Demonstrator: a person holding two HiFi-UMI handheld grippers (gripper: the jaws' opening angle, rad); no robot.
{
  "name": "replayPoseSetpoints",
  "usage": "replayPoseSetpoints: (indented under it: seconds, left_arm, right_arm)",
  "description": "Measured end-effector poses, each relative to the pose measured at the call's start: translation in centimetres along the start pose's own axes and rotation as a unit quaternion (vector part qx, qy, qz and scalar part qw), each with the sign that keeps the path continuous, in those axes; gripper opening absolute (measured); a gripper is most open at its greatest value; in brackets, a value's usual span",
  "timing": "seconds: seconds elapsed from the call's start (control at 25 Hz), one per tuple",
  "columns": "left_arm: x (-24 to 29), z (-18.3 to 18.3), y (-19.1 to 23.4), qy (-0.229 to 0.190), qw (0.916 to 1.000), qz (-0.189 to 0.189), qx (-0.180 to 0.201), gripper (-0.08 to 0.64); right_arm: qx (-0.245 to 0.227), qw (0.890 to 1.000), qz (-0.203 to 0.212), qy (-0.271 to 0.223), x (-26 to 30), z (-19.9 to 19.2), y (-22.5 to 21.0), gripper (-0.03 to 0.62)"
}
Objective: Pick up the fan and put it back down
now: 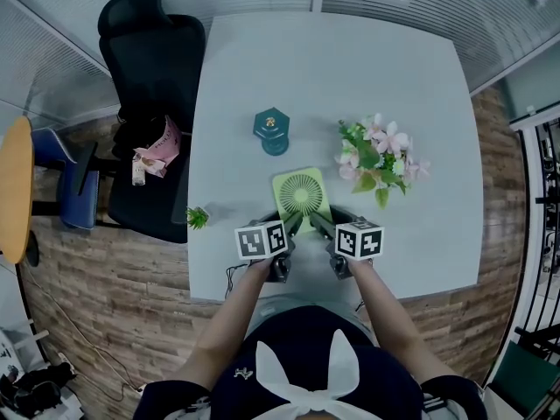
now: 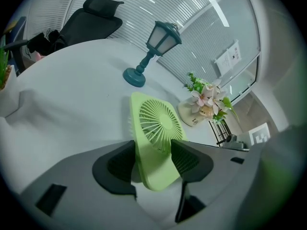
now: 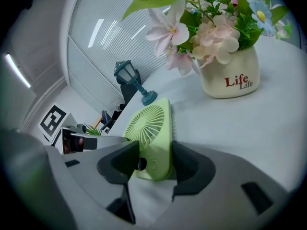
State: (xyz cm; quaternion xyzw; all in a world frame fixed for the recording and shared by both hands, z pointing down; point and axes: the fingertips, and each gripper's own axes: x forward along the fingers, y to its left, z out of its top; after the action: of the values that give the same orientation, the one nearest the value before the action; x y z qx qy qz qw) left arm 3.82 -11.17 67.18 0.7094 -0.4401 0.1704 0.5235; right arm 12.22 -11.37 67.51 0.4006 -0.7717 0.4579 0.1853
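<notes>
A light green square fan (image 1: 302, 195) stands tilted on the white table (image 1: 350, 68), near its front edge. Both grippers reach it from the near side. My left gripper (image 1: 292, 224) is at the fan's lower left corner. In the left gripper view the fan (image 2: 156, 128) sits between that gripper's (image 2: 152, 150) dark pads, and the jaws look open around it. My right gripper (image 1: 317, 223) is at the lower right corner. In the right gripper view the fan (image 3: 151, 128) fills that gripper's (image 3: 156, 157) gap, with both pads against it.
Behind the fan stands a teal lantern-shaped lamp (image 1: 273, 129). A white pot of pink flowers (image 1: 376, 156) is to its right. A small green plant (image 1: 197, 217) sits at the table's left edge, and a black office chair (image 1: 149, 103) stands beside the table.
</notes>
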Motion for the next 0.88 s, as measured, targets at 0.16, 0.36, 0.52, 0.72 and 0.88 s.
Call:
replayPoseSetpoints:
  seconds: [0.16,0.36,0.52,0.72,0.88]
  left_arm:
    - [-0.3,0.3,-0.1,-0.009,0.9999,-0.001,-0.005,0.245]
    - [-0.8,0.8,-0.5,-0.019,0.9998,-0.004,-0.005,0.245]
    - [-1.3,1.1,-0.9,-0.024,0.9997,-0.009,-0.003,0.245]
    - [-2.2,1.7,-1.4,-0.034,0.9993,-0.012,0.004,0.245]
    - [-3.1,2.3,-1.9,-0.042,0.9989,-0.014,0.014,0.245]
  right_arm:
    - [0.009,1.0,0.005,-0.006,-0.1,0.1,0.4,0.216]
    - [0.008,1.0,0.008,-0.016,-0.5,0.7,0.8,0.215]
    - [0.009,1.0,0.008,-0.022,-1.0,1.1,1.3,0.215]
    - [0.004,0.999,0.008,-0.033,-1.6,1.7,2.1,0.215]
    - [-0.004,0.999,0.01,-0.046,-2.2,2.3,2.9,0.215]
